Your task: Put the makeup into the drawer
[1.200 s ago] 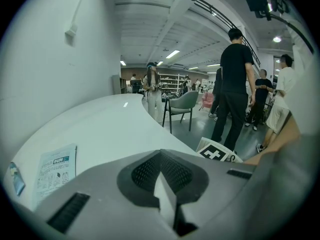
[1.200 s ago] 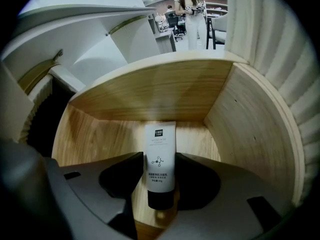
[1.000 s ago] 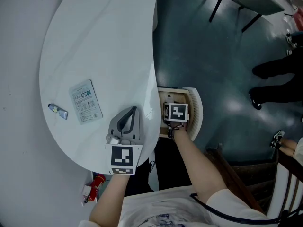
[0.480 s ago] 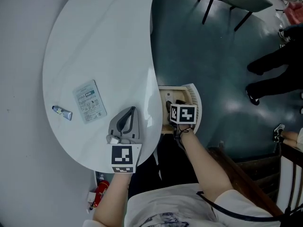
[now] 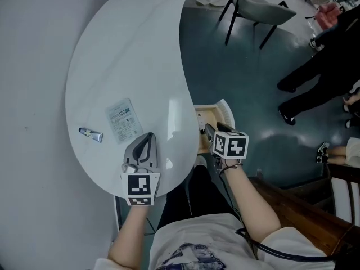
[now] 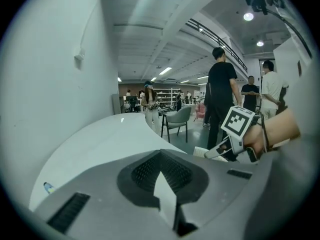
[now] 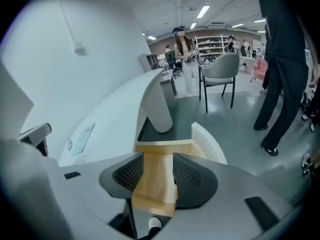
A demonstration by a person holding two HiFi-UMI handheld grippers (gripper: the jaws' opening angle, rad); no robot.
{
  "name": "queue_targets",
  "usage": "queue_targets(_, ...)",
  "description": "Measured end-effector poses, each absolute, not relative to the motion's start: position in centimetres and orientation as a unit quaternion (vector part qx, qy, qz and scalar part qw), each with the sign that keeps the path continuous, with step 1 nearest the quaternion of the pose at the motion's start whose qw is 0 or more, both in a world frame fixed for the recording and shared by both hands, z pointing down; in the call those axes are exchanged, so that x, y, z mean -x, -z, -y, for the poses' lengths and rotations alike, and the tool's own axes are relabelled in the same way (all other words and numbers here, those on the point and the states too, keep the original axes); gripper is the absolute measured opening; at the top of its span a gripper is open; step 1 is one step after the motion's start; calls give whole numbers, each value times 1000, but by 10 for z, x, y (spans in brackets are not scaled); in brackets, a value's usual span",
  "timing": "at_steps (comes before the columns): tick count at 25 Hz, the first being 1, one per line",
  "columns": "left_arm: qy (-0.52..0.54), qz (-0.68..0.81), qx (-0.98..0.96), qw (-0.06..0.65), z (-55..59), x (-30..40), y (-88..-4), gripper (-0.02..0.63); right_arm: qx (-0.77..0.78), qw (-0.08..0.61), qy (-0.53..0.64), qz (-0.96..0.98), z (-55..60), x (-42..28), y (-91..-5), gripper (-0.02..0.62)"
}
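Looking at the drawer [image 5: 209, 108] first: how does it stand?

Pulled out from under the edge of the white tabletop [image 5: 135, 55]. Its pale wooden inside faces up, and its curved white front [image 5: 228, 114] is on the side away from the tabletop. What lies inside it I cannot make out.

And the right claw [image 7: 156, 170]?

It hangs right above the drawer, tilted down toward it. Its two pads are spread apart with nothing pinched between them. Through the gap the right gripper view shows only the drawer's wood below.

The left claw [image 6: 161, 155]?

Pressed together at the tips and empty. It sits over the tabletop beside the drawer, pointing away from the person across the white surface.

Where is the makeup, then?

Out on the tabletop, not in the drawer. A flat sachet [image 5: 125, 120] lies just beyond the left claw, on the side away from the drawer. The small makeup tube [image 5: 90, 134] lies farther from the drawer again, past the sachet and close to the tabletop's far edge. Neither claw touches either one.

Anything else around the drawer?

A dark floor [image 5: 247, 83] spreads out beyond the drawer's white front. A chair [image 5: 256, 7] stands on it well apart from the drawer, and a person in dark clothes [image 5: 315, 61] stands off to that same side.
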State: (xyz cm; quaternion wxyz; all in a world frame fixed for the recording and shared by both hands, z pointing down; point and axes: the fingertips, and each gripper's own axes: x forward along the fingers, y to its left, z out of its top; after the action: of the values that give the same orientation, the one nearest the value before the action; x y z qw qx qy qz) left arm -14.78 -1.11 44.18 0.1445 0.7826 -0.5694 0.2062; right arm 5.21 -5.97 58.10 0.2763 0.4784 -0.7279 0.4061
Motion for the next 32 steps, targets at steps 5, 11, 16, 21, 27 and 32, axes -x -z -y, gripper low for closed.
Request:
queue_targets(5, -199, 575, -784, 124, -11, 173, -408, 46, -479, 247, -377, 753, 41, -32, -520, 193)
queue_targets(11, -180, 584, -785, 106, -31, 192, -370, 46, -472, 221, -347, 780, 18, -3, -462, 181)
queue_targets(16, -167, 596, -780, 91, -51, 212, -339, 46, -454, 196, -321, 808, 0, 29, -415, 172)
queue_targets(21, -153, 610, -773, 85, -75, 236, -318, 46, -442, 187, -273, 834, -19, 59, -376, 143)
queue_targets(27, -134, 626, -764, 77, -103, 259, -294, 46, -431, 162, -216, 861, -45, 91, -330, 72)
queue_targets(32, -120, 630, -764, 64, -121, 270, -273, 46, -422, 141, -179, 877, -63, 112, -297, 32)
